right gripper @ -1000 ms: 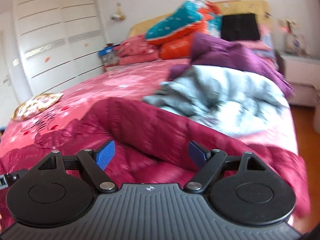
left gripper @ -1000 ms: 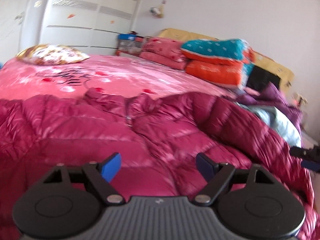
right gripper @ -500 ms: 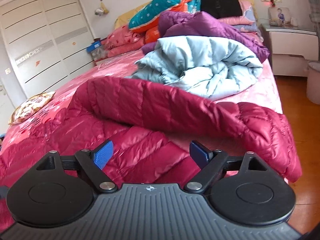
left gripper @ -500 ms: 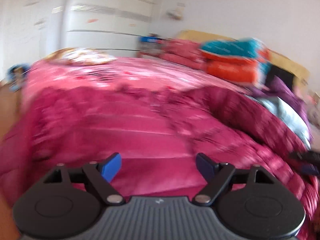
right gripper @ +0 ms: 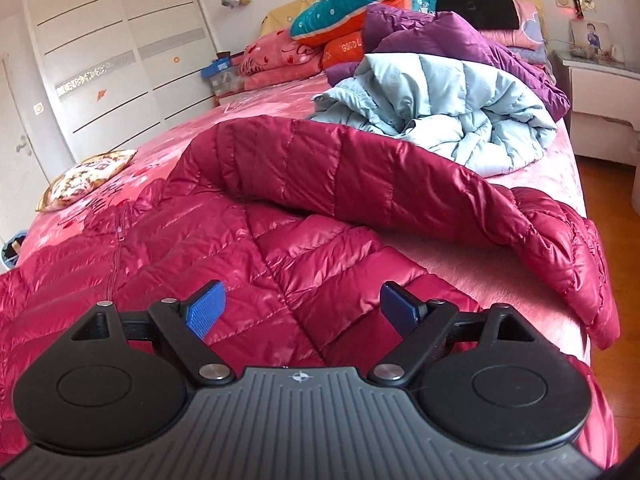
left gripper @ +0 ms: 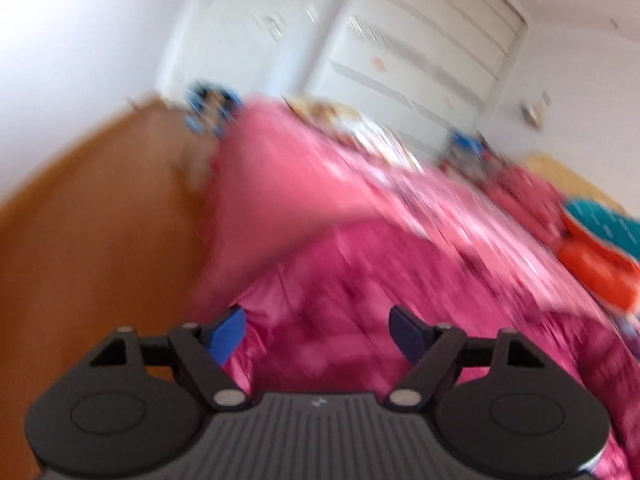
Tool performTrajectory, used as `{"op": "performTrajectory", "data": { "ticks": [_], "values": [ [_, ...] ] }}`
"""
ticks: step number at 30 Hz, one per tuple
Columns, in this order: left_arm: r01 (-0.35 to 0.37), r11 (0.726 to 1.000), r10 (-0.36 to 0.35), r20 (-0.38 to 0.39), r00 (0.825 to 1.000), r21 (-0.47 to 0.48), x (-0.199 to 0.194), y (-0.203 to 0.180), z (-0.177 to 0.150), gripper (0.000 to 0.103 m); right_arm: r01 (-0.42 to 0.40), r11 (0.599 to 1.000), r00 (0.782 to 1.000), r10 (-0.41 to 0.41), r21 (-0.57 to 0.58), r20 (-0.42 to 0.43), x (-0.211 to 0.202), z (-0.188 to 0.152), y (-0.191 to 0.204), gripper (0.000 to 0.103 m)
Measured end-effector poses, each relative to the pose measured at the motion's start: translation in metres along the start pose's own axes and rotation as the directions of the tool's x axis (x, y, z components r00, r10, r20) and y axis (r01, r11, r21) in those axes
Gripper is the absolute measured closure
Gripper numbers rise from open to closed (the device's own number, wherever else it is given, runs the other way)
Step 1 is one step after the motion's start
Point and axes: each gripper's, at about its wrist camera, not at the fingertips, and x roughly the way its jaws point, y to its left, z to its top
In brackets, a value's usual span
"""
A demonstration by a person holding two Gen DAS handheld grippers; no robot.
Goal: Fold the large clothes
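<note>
A: Where is the crimson down jacket (right gripper: 248, 248)?

B: Spread front-up on the pink bed (right gripper: 460, 276), one sleeve arched toward the pale blue jacket (right gripper: 452, 108), probably laid flat for folding.

A: And the tongs?

B: The right gripper (right gripper: 302, 308) hovers released over the hem. The left gripper (left gripper: 316, 330) (blurred) is closing near the jacket's edge, grasping nothing.

The left wrist view is motion-blurred throughout: the red down jacket (left gripper: 360, 320), the bed (left gripper: 280, 184) and the wardrobe (left gripper: 420, 52) lack detail. In the right wrist view, the jacket's near and left parts are cut off by the tool body and the frame edge.
</note>
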Motion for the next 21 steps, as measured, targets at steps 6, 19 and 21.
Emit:
{"op": "performTrajectory", "data": {
  "ticks": [6,19,21],
  "values": [
    [-0.272,0.958,0.283,0.163,0.945,-0.087,-0.003,0.044,0.02,0.022,0.015,0.999,1.0,-0.016,-0.033,-0.016,0.01,-0.001,0.002,0.0],
    [0.432,0.89,-0.445,-0.07,0.893,-0.149,0.01,0.018,0.008,0.019,0.068,0.989,0.995,-0.076,-0.134,-0.057,0.036,-0.012,0.025,0.0],
    [0.478,0.854,-0.51,-0.155,0.846,-0.204,0.026,0.013,0.002,0.019,0.068,0.986,0.995,-0.078,-0.149,-0.059,0.038,-0.014,0.028,0.0]
  ]
}}
